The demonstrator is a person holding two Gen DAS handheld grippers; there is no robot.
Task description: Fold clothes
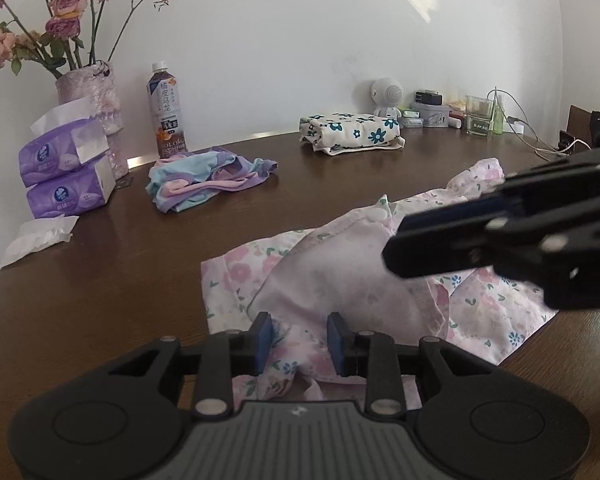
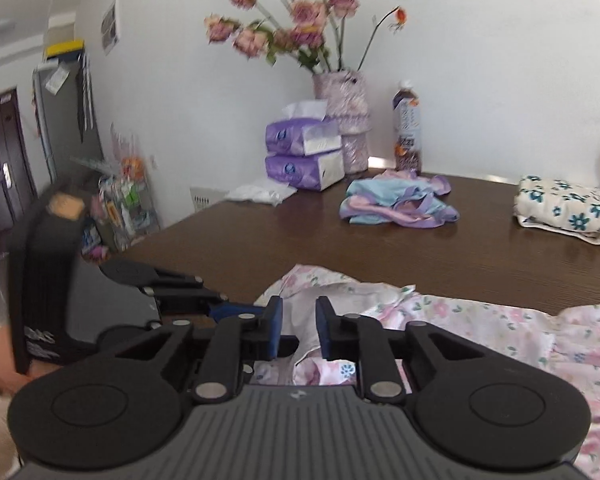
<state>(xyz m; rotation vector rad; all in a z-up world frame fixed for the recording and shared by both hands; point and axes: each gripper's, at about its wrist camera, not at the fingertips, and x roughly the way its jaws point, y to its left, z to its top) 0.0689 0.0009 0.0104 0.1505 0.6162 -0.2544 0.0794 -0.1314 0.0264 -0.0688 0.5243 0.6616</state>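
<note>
The pink garment [image 1: 340, 276] lies rumpled at the table's [image 1: 120, 280] near edge. Both the left gripper [image 1: 300, 338] and the right gripper [image 2: 298, 328] stand parted over its cloth, gripping nothing. A shallow pinch could catch one layer and skew the fold.

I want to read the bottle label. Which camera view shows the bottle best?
The left wrist view: the bottle is sharp there, and its label characters are visible. In the right wrist view the bottle is blurred, so its label cannot be read.
</note>
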